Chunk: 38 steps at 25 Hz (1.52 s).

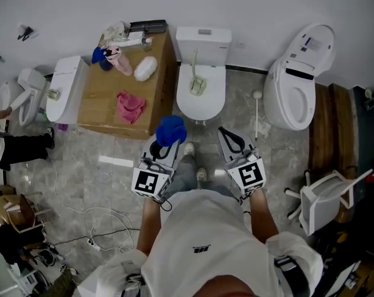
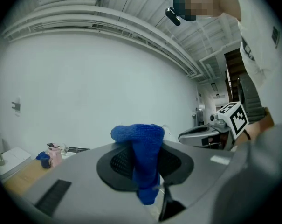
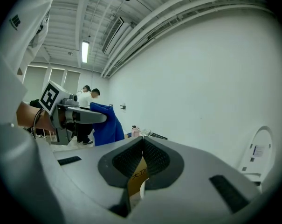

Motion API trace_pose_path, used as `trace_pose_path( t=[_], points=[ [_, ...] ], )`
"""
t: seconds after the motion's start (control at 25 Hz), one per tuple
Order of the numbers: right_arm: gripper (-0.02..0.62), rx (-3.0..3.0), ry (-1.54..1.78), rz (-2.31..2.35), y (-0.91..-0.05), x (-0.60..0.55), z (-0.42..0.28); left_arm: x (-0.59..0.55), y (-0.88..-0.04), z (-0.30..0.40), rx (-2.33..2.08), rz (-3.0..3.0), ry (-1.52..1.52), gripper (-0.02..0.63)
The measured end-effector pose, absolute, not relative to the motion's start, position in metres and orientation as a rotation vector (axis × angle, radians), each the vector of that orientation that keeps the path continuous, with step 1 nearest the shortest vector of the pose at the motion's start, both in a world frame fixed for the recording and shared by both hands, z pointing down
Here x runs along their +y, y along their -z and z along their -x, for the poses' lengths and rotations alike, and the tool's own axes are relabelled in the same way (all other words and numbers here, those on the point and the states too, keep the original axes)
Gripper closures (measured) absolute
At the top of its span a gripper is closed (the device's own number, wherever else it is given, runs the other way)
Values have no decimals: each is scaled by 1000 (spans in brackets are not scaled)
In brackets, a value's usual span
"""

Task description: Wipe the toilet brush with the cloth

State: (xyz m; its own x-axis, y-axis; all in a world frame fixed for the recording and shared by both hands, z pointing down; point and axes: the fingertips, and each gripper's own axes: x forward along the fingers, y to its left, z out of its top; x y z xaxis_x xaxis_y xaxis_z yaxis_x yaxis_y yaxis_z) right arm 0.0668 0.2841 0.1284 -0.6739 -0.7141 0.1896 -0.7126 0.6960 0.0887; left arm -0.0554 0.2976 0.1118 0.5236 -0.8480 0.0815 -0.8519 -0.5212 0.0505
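Note:
My left gripper (image 1: 165,143) is shut on a blue cloth (image 1: 171,130), which bunches above the jaws and hangs down between them (image 2: 143,146). My right gripper (image 1: 232,138) is held beside it, shut, with its pads meeting at the tips (image 3: 141,143) and nothing between them. Both are held over the floor in front of the middle toilet (image 1: 201,48). A pale brush-like thing (image 1: 197,84) lies in that toilet's bowl. A thin white stick with a round end (image 1: 256,111) stands on the floor to the toilet's right; I cannot tell which is the toilet brush.
A cardboard box (image 1: 100,101) at left carries a pink cloth (image 1: 130,106), a white lump (image 1: 145,67) and small bottles. Another toilet (image 1: 66,91) stands left of it and an open-lidded one (image 1: 298,82) at right. A white chair (image 1: 326,197) and floor cables (image 1: 81,218) lie nearby.

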Motion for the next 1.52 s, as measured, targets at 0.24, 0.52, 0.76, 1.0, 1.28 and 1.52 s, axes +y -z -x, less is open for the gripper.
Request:
trace_pose_path(
  t=[0.24,0.52,0.76,1.0,1.28,1.52],
  points=[
    [598,-2684,20,-1163,-134,250,-65,261,-120,58,-1479,-2679,-68,511],
    [598,-2666,-33,-1185,-155,191,-54,196,-143,70,-1463,-2661,-84,511],
    [598,-2658,-81,-1149,-187,126,-34,125,-185,84,-1421,-2635,-159,511],
    [598,-2608,-157,-1137,-234,63,-21,60,-236,94,-1346,-2602,-224,511],
    [597,-2531,-206,-1138,-294,6,-18,7,-295,95,-1255,-2579,-289,511],
    [597,-2490,-221,-1106,-345,-24,-22,-25,-340,88,-1219,-2551,-337,511]
  ],
)
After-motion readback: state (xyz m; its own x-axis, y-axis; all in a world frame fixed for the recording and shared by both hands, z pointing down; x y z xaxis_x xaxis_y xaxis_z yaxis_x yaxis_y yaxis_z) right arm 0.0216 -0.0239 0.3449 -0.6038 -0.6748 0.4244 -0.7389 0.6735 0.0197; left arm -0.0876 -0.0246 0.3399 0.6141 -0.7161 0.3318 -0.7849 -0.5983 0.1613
